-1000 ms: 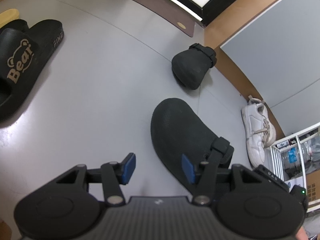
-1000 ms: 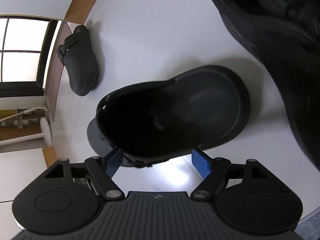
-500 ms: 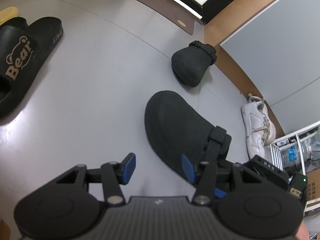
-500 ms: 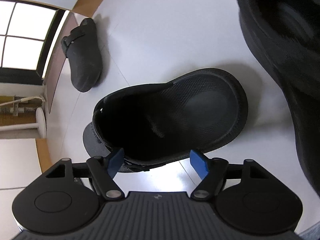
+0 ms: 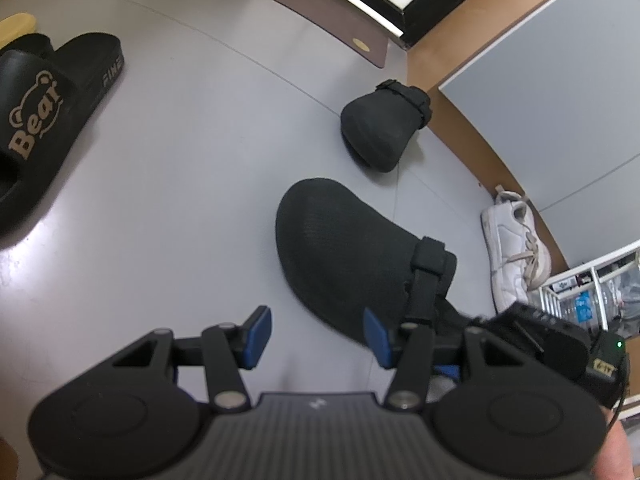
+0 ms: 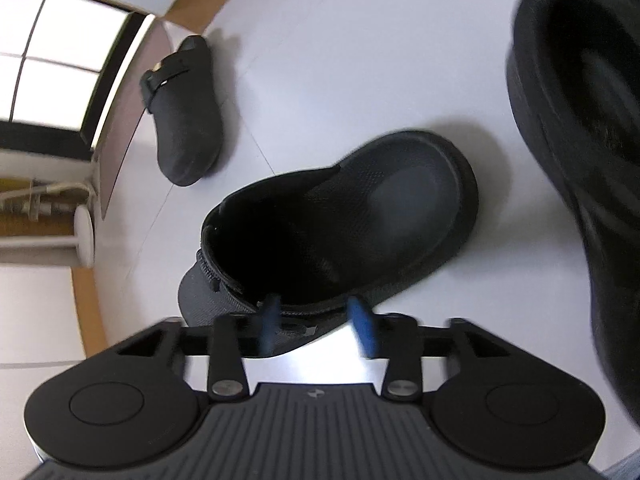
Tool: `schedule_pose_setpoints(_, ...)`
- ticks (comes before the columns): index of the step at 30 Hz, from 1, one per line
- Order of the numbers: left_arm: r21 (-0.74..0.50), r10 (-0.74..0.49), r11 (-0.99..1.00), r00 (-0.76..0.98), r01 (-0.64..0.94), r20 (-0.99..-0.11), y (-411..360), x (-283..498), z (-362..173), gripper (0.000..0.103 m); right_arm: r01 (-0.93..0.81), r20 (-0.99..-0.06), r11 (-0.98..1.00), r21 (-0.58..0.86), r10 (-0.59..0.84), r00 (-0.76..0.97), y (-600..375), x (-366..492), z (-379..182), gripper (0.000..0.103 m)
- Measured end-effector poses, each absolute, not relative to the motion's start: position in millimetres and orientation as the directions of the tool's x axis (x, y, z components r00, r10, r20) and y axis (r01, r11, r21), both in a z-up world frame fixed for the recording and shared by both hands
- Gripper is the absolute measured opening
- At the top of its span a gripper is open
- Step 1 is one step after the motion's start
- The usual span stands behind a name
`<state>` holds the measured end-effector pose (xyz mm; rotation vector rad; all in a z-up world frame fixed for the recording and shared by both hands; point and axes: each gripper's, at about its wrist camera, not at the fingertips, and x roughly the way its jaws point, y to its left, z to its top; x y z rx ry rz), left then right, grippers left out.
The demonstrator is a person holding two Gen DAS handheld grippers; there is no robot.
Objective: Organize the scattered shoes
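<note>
**Operator:** Report the position of the near clog.

**Technician:** The near clog point(image 6: 328, 236) lies on the floor point(image 5: 180, 168), toe toward the window wall, heel opening toward the right gripper point(image 6: 318, 326). Its mate, the far clog point(image 5: 380, 132), sits apart from it beside the brown skirting. They do not sit as a pair.

**Operator:** Gripper status?

**Technician:** Right gripper: the blue pads are blurred and stand partly closed, one on each side of the clog's side rim near the strap. Whether they already pinch the rim cannot be told. Left gripper point(image 5: 316, 336): fingers spread wide, holding nothing, hovering just beside the clog's toe.

**Operator:** Procedure for this step?

**Technician:** In my judgement the right gripper is closing on the clog's rim. Seat one pad inside the opening and one outside so the wall is clamped, not the loose strap. Close fully before lifting; the heavy toe would likely tip the clog downward from a rim hold. Keep the left gripper clear of the toe.

**Operator:** Other items and limits of view?

**Technician:** A black slide point(image 5: 44, 120) printed "Bear" lies to the left, cut off at the frame edge. A white sneaker point(image 5: 516, 248) rests against the wall. A large dark shoe point(image 6: 580, 140) fills the right wrist view's right edge; its type cannot be made out. The pad contact point is hidden by blur.
</note>
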<state>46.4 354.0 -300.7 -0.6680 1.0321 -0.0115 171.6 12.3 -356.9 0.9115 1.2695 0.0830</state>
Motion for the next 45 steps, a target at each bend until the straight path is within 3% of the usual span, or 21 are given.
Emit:
schedule_pose_setpoints(7, -0.509, -0.304, 0.807, 0.528, -0.3, -0.793, 353.2, 47.8, -300.3, 0.054, 0.449, -0.765, 0.622, 0.642, 0.561, 0.316, 15.7, 173.0, -368.2, 0.078)
schedule_pose_setpoints(8, -0.508, -0.304, 0.807, 0.527, -0.3, -0.793, 352.8, 47.9, -300.4, 0.054, 0.439, -0.765, 0.629, 0.642, 0.562, 0.314, 16.9, 173.6, -367.7, 0.076)
schedule_pose_setpoints(10, -0.507, -0.304, 0.807, 0.525, -0.301, -0.795, 352.5, 47.8, -300.9, 0.054, 0.419, -0.766, 0.642, 0.641, 0.563, 0.31, 19.3, 174.9, -366.9, 0.06)
schedule_pose_setpoints(18, -0.514, -0.311, 0.804, 0.525, -0.3, -0.793, 348.7, 46.8, -300.2, 0.054, 0.318, -0.772, 0.705, 0.634, 0.556, 0.307, 25.2, 179.8, -357.5, 0.039)
schedule_pose_setpoints(22, -0.514, -0.312, 0.803, 0.522, -0.302, -0.794, 347.0, 46.2, -300.9, 0.054, 0.307, -0.779, 0.717, 0.625, 0.548, 0.304, 24.5, 181.1, -354.3, 0.036)
schedule_pose_setpoints(26, -0.511, -0.308, 0.804, 0.522, -0.304, -0.795, 347.0, 46.4, -300.8, 0.054, 0.348, -0.776, 0.694, 0.631, 0.546, 0.317, 19.0, 180.7, -353.0, 0.04)
schedule_pose_setpoints(28, -0.508, -0.306, 0.806, 0.522, -0.304, -0.796, 347.0, 47.3, -300.6, 0.054, 0.385, -0.759, 0.655, 0.651, 0.558, 0.335, 14.2, 179.3, -355.6, 0.079)
schedule_pose_setpoints(29, -0.507, -0.304, 0.807, 0.522, -0.304, -0.797, 346.9, 47.7, -300.5, 0.054, 0.41, -0.746, 0.624, 0.666, 0.566, 0.351, 10.5, 177.7, -358.0, 0.083)
schedule_pose_setpoints(41, -0.505, -0.302, 0.804, 0.517, -0.313, -0.801, 350.0, 44.3, -302.1, 0.054, 0.554, -0.741, 0.504, 0.663, 0.548, 0.389, 5.5, 173.1, -378.8, 0.083)
schedule_pose_setpoints(45, -0.508, -0.304, 0.804, 0.521, -0.31, -0.798, 350.2, 43.9, -300.6, 0.054, 0.573, -0.739, 0.478, 0.665, 0.528, 0.418, 4.5, 170.8, -378.7, 0.074)
